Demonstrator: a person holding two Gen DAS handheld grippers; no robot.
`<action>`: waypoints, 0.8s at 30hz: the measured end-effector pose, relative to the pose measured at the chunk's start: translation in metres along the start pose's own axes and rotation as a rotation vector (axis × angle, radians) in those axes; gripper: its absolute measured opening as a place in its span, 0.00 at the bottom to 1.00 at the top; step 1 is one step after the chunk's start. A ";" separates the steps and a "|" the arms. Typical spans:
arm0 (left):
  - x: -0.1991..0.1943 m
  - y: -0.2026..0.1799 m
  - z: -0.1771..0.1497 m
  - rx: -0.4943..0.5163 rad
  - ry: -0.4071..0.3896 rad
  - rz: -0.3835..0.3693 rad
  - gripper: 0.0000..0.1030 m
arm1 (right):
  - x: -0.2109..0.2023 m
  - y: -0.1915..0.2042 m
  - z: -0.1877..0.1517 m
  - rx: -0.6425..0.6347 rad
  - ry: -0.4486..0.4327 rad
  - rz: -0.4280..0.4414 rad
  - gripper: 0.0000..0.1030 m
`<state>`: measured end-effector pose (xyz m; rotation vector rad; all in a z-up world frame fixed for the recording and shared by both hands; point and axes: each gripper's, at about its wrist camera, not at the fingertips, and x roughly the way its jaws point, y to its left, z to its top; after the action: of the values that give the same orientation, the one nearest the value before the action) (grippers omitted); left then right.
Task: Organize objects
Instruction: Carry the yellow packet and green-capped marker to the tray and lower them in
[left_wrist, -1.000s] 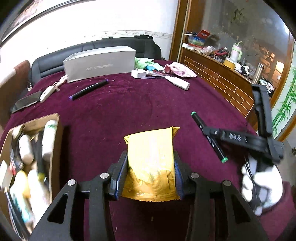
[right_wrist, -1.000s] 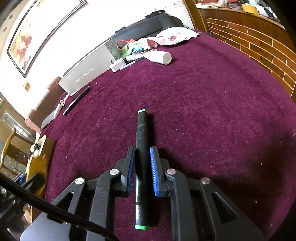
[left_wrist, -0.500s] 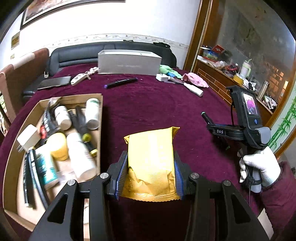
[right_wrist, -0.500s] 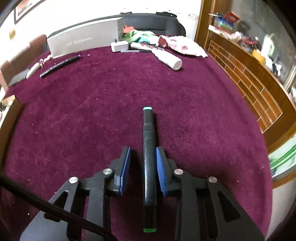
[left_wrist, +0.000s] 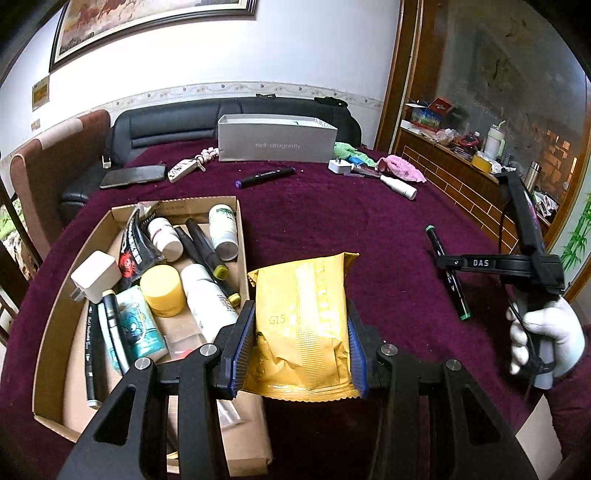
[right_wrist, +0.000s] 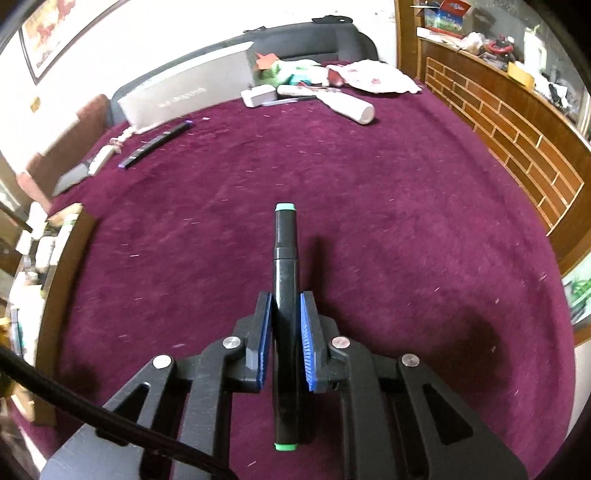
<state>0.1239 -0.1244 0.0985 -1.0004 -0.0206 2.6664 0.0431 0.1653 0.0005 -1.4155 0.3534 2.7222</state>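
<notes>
Left tongs (left_wrist: 301, 341) grip the yellow pouch (left_wrist: 303, 321) across its width, pads on both side edges. Crinkly foil bag, so a side pinch is the grip least likely to slip. Pouch hangs just right of the cardboard box (left_wrist: 242, 225), its left edge at the box's 3 o'clock wall; my read: it goes in there next.

Box is already crowded: bottles, markers, yellow jar (left_wrist: 162, 290), white charger (left_wrist: 96, 275). Free floor only near 6 o'clock, so the drop likely aims there.

Right tongs (right_wrist: 284, 325), jaws having just closed, pinch the green-capped marker (right_wrist: 284, 295) mid-barrel, barrel along the fingers, both ends free. Balanced hold, shouldn't pivot. It's lifted over the bench (right_wrist: 406, 221), box at 9 o'clock, so probably queued behind the pouch.

Purple-capped marker (left_wrist: 264, 173) and white tube (left_wrist: 399, 186) lie loose near 12 o'clock, not yet sorted.
</notes>
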 end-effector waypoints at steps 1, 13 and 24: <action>-0.003 0.002 -0.001 0.001 -0.004 0.004 0.38 | -0.004 0.004 -0.001 -0.002 -0.002 0.018 0.12; -0.023 0.037 -0.008 -0.053 -0.022 0.049 0.38 | -0.031 0.075 -0.010 -0.103 -0.022 0.173 0.12; -0.050 0.087 -0.018 -0.135 -0.073 0.110 0.38 | -0.062 0.154 -0.019 -0.233 -0.058 0.311 0.12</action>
<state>0.1485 -0.2232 0.1068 -0.9690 -0.1675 2.8333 0.0708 0.0152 0.0674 -1.4352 0.2807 3.1389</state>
